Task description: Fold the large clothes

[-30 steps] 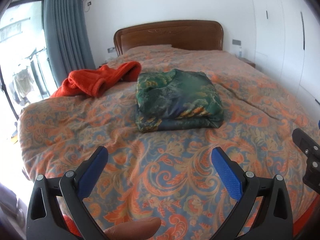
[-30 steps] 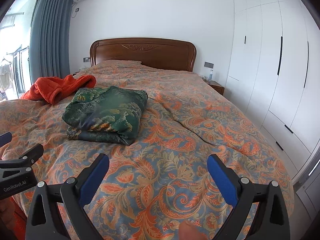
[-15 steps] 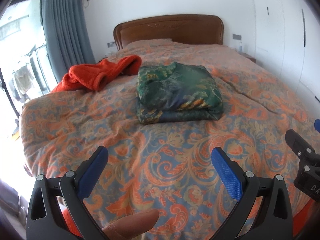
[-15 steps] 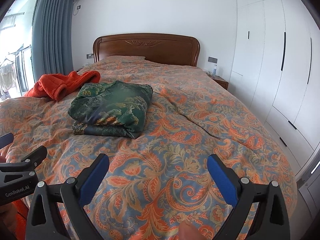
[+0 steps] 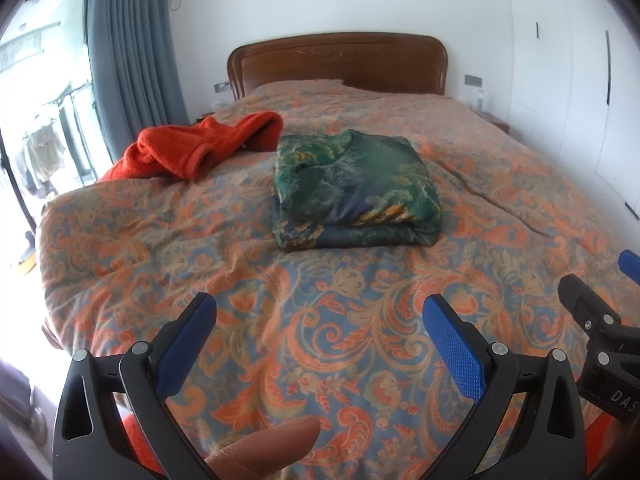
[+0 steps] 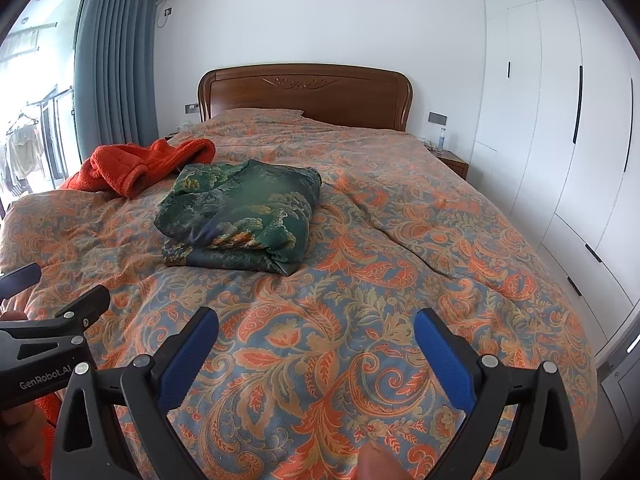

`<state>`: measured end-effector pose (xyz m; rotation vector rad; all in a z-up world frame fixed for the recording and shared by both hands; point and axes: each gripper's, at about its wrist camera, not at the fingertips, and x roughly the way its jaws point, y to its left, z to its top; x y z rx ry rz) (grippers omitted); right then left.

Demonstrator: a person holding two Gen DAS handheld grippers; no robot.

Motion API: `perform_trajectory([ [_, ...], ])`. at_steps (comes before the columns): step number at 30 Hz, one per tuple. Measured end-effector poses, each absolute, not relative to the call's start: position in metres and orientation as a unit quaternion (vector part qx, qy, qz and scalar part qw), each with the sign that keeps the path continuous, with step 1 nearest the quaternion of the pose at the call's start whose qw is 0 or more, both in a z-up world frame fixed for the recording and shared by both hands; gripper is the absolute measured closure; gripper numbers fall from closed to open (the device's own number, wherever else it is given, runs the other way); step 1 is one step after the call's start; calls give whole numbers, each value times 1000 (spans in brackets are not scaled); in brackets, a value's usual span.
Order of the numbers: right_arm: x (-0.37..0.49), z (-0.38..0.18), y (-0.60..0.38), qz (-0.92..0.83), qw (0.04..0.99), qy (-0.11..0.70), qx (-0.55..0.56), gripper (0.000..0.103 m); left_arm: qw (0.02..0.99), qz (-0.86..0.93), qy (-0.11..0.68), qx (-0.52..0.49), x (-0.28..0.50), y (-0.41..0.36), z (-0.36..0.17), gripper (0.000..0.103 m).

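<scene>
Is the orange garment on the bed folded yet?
Not folded. The orange garment lies bunched and rumpled beside the neatly folded green garment.

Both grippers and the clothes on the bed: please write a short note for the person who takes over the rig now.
Left gripper: open, empty, above the near part of the bedspread.
Right gripper: open, empty, beside it.
Green patterned garment: folded in a neat stack mid-bed. Looks done.
Orange fleece garment: crumpled, unfolded, behind and left of the green stack, near the bed's left edge.
Left to do: probably spread and fold the orange one.
</scene>
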<state>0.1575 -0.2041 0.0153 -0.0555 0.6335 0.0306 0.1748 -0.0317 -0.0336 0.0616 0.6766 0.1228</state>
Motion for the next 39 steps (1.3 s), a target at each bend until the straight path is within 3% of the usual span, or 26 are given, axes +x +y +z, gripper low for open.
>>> perform_trajectory([
  [39,149,23,-197,26,944,327,-32,3,941,41,335,23,168,-36,-21,0],
])
